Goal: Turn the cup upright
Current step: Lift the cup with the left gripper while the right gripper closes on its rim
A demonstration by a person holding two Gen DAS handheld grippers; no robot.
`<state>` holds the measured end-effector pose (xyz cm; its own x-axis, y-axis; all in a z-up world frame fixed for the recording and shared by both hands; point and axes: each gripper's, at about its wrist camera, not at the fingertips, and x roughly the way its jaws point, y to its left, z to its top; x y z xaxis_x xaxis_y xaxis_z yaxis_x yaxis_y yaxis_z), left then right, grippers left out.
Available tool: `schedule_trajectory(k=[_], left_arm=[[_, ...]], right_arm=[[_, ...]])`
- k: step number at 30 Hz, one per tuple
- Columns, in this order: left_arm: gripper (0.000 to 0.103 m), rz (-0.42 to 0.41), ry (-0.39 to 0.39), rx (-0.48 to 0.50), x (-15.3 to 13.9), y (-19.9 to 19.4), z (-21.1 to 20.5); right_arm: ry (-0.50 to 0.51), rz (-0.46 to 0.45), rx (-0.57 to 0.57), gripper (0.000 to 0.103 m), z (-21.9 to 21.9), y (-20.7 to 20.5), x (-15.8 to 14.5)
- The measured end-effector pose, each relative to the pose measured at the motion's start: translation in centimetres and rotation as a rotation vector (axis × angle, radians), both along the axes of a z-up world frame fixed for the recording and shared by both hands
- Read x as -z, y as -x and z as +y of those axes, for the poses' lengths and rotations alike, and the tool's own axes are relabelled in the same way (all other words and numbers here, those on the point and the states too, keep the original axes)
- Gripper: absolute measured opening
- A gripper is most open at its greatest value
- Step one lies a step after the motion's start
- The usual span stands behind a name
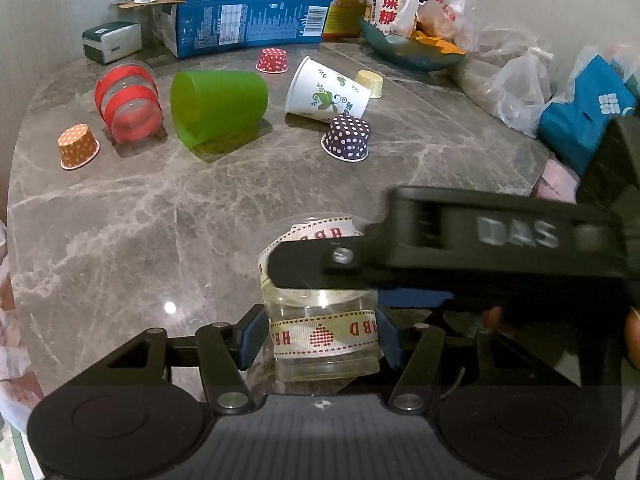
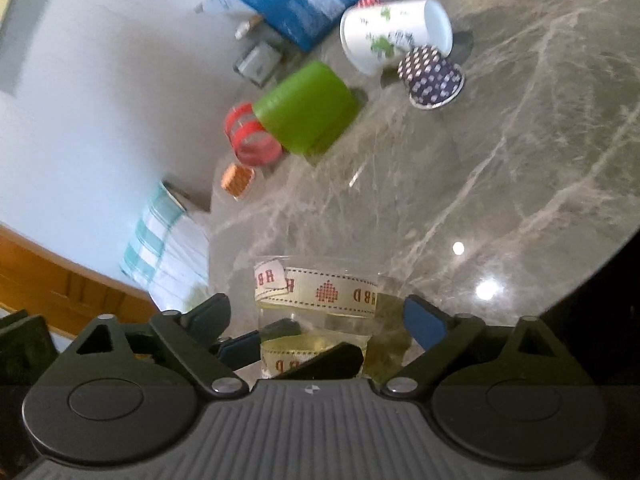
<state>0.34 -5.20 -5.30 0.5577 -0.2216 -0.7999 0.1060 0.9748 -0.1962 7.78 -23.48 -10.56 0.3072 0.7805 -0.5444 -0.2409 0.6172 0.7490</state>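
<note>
Left gripper (image 1: 320, 334) jaws clamped on the clear ribbon-wrapped cup (image 1: 320, 320), blue pads on both sides of its lower ribbon band. Cup sits right in front of the left wrist cam, over the near tabletop (image 1: 120, 240); can't tell if it rests on it or is lifted. Which end is the mouth isn't clear through the plastic.

Right gripper (image 2: 318, 320) jaws spread wide around the same cup (image 2: 320, 292), pads apart from the wall. In the left view one right finger lies across the cup's upper part.

Risks, as I judge them: thin clear wall, so a hard squeeze could crush or pop it out; smooth ribbon could slip during rotation; the two grippers are crowded and could collide at handover.

Farther back: purple dotted cup (image 1: 347, 137), green cup (image 1: 218, 106), white paper cup (image 1: 326, 90), red-banded cup (image 1: 128, 100), all tipped or inverted. A wide swing could knock them.
</note>
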Motion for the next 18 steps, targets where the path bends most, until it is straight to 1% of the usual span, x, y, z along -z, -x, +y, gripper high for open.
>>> schedule_trajectory(k=[5, 10, 13, 14, 18], left_arm=[[0.062, -0.002, 0.006, 0.007, 0.0, 0.0, 0.1], [0.062, 0.0, 0.025, 0.003, 0.1, 0.0, 0.5], [0.063, -0.003, 0.026, -0.002, 0.1, -0.1, 0.5], [0.063, -0.004, 0.026, -0.004, 0.1, -0.1, 0.5], [0.063, 0.004, 0.022, -0.004, 0.4, -0.2, 0.4]], right_arm=[[0.061, -0.01, -0.021, 0.086, 1.4, -0.5, -0.4], [0.112, -0.013, -0.048, 0.076, 2.3, -0.8, -0.6], [0.135, -0.015, -0.052, 0.072, 2.5, -0.9, -0.8], [0.143, -0.014, -0.051, 0.068, 2.5, -0.9, -0.8], [0.153, -0.009, -0.066, 0.067, 2.7, -1.2, -0.8]])
